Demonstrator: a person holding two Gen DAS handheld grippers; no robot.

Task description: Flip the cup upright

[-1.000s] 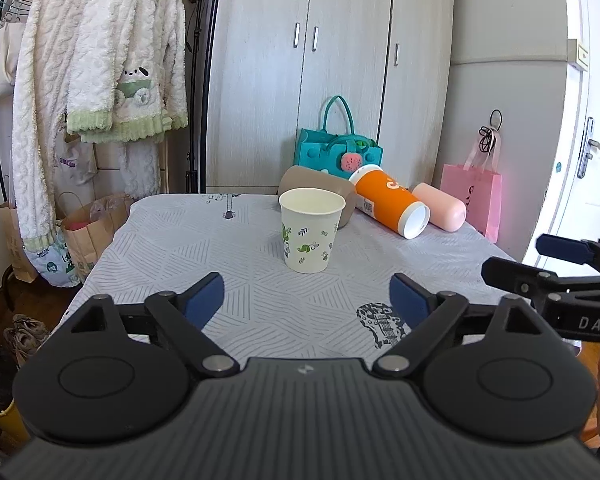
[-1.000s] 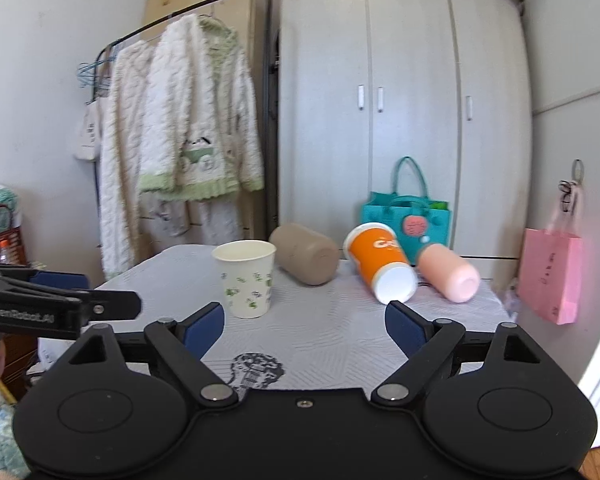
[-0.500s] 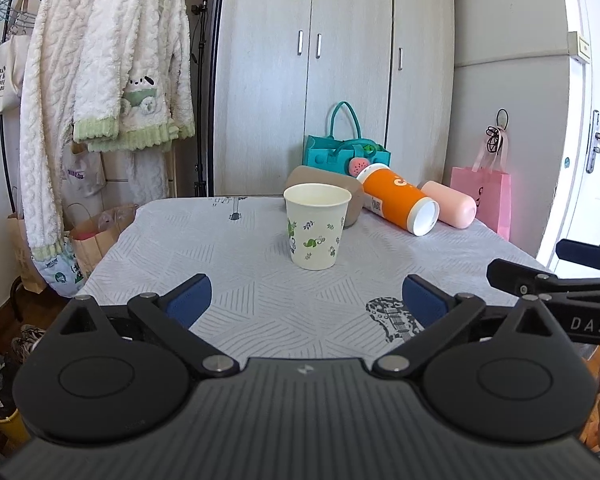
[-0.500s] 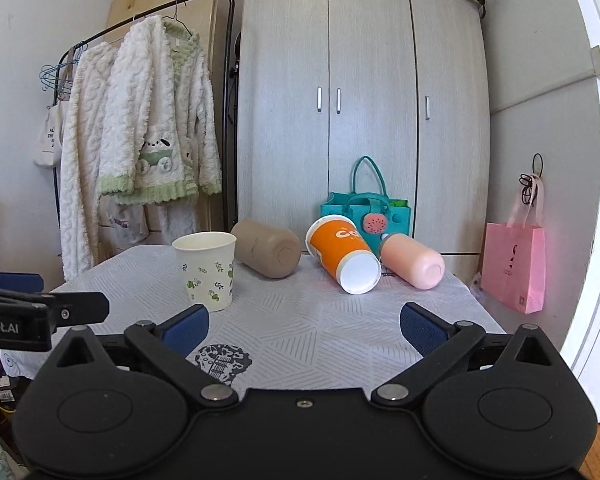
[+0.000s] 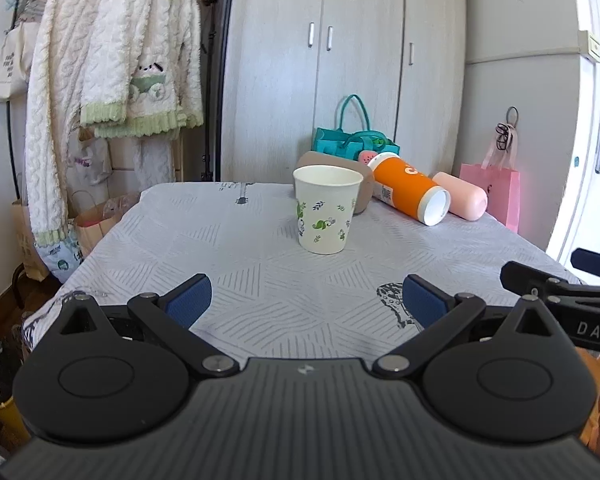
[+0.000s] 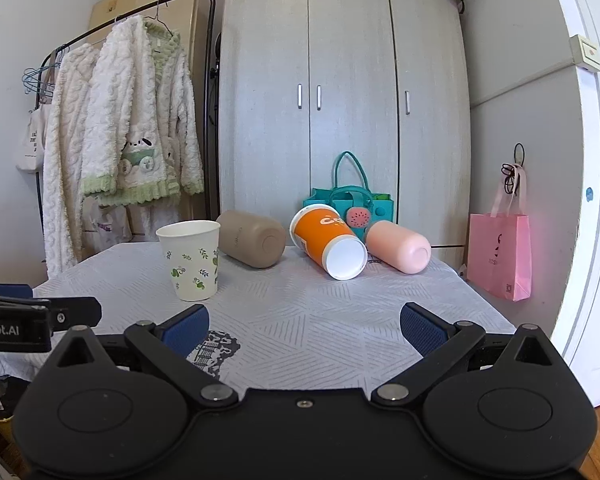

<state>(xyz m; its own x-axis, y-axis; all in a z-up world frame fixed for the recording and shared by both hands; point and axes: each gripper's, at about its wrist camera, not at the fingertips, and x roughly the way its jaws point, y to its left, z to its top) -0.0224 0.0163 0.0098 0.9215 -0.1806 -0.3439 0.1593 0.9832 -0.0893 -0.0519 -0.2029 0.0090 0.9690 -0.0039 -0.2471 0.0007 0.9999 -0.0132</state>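
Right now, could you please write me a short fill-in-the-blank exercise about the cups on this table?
1. The paper cup with leaf prints stands ____.
2. The orange cup lies on its ____.
3. The cup between the brown cup and the pink cup is ____.
4. Both the left hand-held gripper and the right hand-held gripper are ____.

Missing words: upright; side; orange; open
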